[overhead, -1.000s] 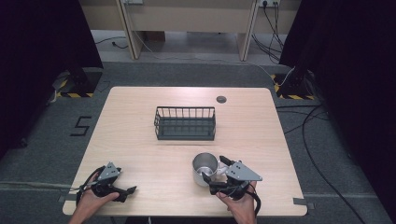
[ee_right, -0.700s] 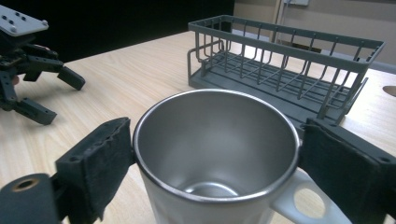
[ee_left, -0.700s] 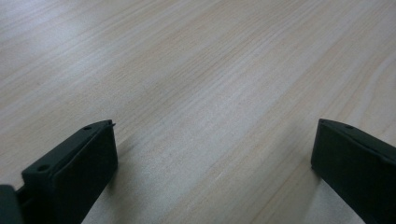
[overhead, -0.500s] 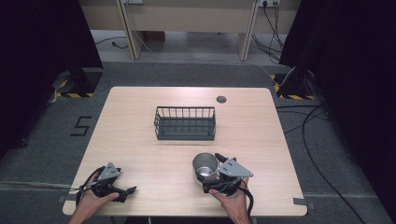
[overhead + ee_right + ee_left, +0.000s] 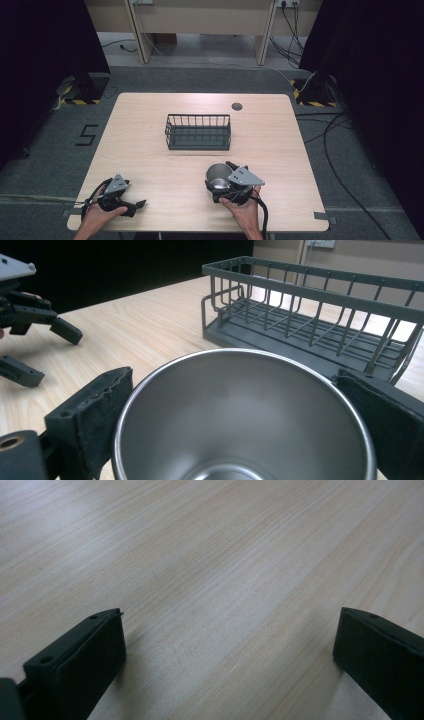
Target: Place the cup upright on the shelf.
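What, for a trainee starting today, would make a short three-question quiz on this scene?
1. True or false: the round stainless-steel cup stands inside the dark wire basket.
2. What lies between the jaws of the left gripper? A) bare top of the light wooden table; B) the cup; C) a spoon.
3. Which gripper has the cup between its jaws?

Key
1. False: it stands on the table, on the person's side of the basket.
2. A.
3. The right gripper. Its jaws, which have just been opening, stand one on each side of the cup.
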The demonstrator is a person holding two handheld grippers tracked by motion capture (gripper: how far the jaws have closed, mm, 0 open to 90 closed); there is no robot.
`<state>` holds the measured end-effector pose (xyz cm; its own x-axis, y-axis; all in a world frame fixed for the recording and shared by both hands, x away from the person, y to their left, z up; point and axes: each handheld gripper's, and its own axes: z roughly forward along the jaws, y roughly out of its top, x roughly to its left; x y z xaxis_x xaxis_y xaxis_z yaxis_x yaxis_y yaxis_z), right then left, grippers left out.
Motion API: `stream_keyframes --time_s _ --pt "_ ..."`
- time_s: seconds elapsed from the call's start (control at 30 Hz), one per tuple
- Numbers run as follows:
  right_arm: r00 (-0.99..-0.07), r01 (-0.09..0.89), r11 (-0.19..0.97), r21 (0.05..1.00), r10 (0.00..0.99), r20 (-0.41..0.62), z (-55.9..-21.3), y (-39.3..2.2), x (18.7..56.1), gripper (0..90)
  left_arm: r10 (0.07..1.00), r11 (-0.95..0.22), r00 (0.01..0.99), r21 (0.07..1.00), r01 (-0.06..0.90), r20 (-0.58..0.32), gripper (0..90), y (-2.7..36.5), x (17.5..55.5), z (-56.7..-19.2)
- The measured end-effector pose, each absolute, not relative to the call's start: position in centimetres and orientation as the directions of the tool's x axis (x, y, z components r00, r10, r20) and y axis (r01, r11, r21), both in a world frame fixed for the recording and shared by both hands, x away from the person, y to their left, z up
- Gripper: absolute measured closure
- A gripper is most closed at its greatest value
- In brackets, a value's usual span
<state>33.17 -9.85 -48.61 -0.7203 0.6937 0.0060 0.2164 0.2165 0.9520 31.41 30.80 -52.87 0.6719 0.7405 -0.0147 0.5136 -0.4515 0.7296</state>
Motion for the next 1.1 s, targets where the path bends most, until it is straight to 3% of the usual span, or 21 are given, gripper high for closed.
stream_keyframes --time_s 1.1 --pt "-0.723 0.186 0.228 0.956 0.691 -0.024 -46.6 -9.9 34.0 6.4 0.742 -0.449 0.670 0.730 0.515 -0.017 0.0 30.8 31.3 -52.9"
